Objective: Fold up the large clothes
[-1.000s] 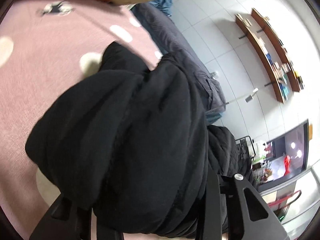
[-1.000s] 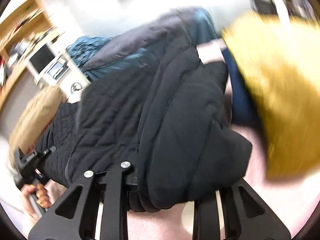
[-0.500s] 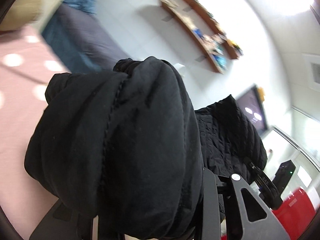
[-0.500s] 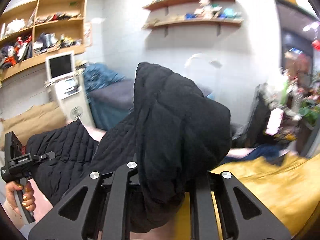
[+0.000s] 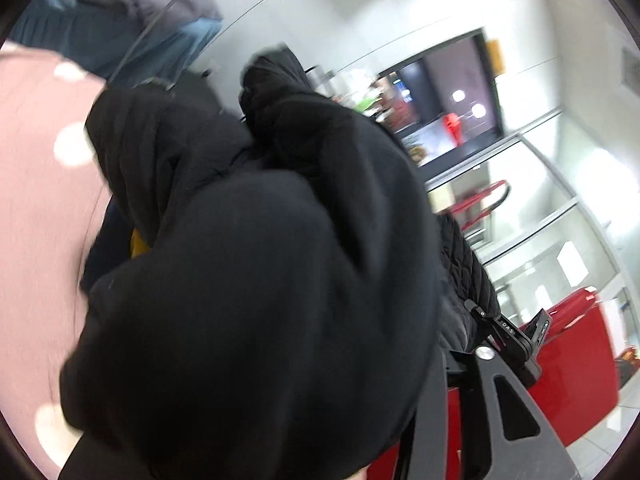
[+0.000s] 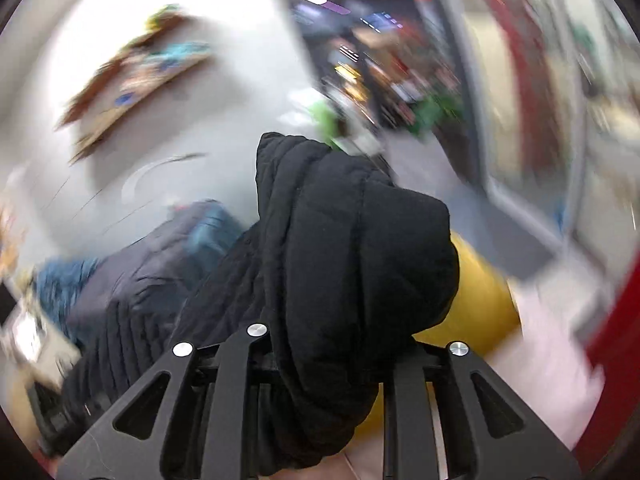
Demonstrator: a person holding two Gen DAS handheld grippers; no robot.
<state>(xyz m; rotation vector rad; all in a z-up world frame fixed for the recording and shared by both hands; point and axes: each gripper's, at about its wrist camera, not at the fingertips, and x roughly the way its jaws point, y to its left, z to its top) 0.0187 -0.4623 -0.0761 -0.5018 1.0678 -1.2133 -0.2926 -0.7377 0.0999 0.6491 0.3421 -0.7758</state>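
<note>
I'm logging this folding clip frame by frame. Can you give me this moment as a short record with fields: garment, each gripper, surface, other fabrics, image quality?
garment: black quilted jacket, bunched and lifted
left gripper: shut on jacket, fingertips hidden by cloth
right gripper: shut on jacket, a fold draped between its fingers
surface: pink spotted bedspread
other fabrics: yellow cloth; grey and blue bedding
image quality: right wrist view heavily motion-blurred

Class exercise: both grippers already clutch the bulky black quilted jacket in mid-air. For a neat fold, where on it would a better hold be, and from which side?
Probably at a flat quilted hem or edge, approached edge-on from the side. The black quilted jacket bulges in thick bunched wads over the right gripper and left gripper, hiding its outline.
</note>
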